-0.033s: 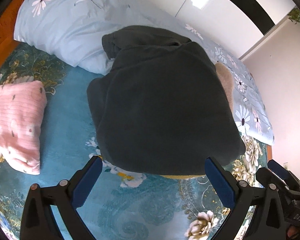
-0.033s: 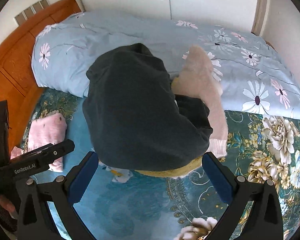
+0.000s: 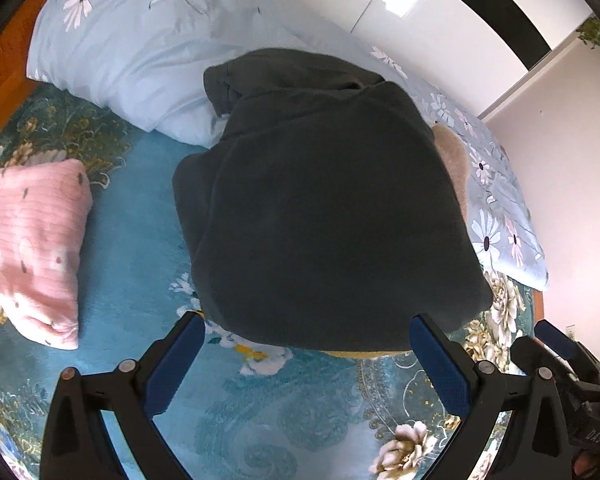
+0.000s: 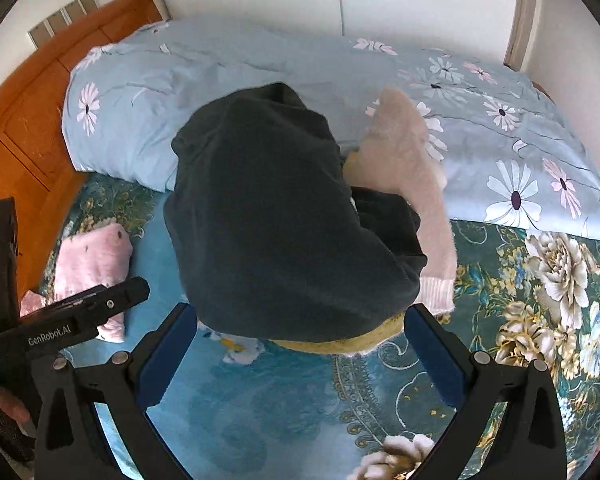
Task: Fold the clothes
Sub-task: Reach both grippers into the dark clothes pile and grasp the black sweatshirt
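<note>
Your dark sweater (image 3: 332, 216) lies heaped on the teal floral bedspread (image 3: 140, 208), its long axis running from just ahead of your fingers back toward the blue duvet (image 3: 148, 60), where its far end rests against the duvet's edge. It covers most of a yellow garment (image 4: 340, 342), of which only a rim shows at the near edge. A beige sweater (image 4: 412, 184) lies beside it on the right, partly tucked under. Both the left gripper (image 3: 306, 364) and right gripper (image 4: 300, 360) hover with fingers spread wide, holding nothing. A folded pink garment (image 3: 28, 248) sits well apart to the left.
</note>
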`<action>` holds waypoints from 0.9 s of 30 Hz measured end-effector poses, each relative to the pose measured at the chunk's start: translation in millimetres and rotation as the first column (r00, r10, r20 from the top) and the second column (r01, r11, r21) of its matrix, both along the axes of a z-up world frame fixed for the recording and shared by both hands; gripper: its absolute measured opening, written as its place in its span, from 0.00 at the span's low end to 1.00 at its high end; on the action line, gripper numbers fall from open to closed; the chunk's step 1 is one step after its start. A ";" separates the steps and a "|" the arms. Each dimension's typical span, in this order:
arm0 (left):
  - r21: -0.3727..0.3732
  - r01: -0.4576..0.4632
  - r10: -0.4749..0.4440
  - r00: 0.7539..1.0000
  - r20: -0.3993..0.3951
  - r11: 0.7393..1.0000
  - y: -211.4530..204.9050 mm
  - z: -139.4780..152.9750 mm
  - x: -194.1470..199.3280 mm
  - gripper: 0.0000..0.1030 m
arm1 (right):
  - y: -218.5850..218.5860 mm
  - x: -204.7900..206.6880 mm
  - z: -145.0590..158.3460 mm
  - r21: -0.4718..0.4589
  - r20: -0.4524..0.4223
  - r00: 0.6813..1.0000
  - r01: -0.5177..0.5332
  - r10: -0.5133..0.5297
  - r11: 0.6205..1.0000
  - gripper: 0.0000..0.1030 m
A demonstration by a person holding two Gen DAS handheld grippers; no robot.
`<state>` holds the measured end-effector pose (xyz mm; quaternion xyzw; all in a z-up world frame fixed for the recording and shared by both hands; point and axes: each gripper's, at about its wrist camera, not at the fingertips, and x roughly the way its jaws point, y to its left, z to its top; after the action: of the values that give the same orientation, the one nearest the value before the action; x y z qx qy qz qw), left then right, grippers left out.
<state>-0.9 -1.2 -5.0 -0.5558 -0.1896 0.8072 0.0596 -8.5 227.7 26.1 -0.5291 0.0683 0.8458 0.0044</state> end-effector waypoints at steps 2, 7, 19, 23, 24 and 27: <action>0.011 -0.001 0.000 1.000 0.011 1.000 -1.7 -6.9 -1.3 1.00 | 0.5 -4.6 -6.6 0.003 0.019 1.000 -0.005 0.005 1.000 1.00; 0.037 -0.002 0.001 0.999 0.038 0.999 -6.0 -24.1 -4.5 1.00 | 1.6 -11.2 -23.1 0.006 0.071 0.997 -0.010 0.010 1.000 1.00; 0.018 0.137 -0.137 0.991 0.005 0.990 11.5 -18.4 -58.8 1.00 | 24.6 -3.2 -43.3 -0.017 0.165 0.985 0.048 -0.045 0.999 1.00; -0.019 0.204 -0.205 0.978 -0.029 0.979 33.6 5.8 -114.3 1.00 | 43.8 14.7 -43.1 -0.015 0.202 0.975 0.095 -0.090 0.995 1.00; -0.032 0.205 -0.206 0.977 -0.049 0.978 39.2 13.5 -129.1 1.00 | 48.3 19.6 -43.7 -0.011 0.204 0.974 0.106 -0.101 0.994 1.00; -0.061 0.205 -0.209 0.976 -0.058 0.977 62.3 26.4 -171.8 1.00 | 66.5 45.0 -44.6 0.027 0.197 0.969 0.146 -0.148 0.989 1.00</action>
<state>-172.8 61.1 21.5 -0.5478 -0.1063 0.8189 0.1342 36.5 294.2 -18.5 -0.6040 0.1015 0.7867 0.0770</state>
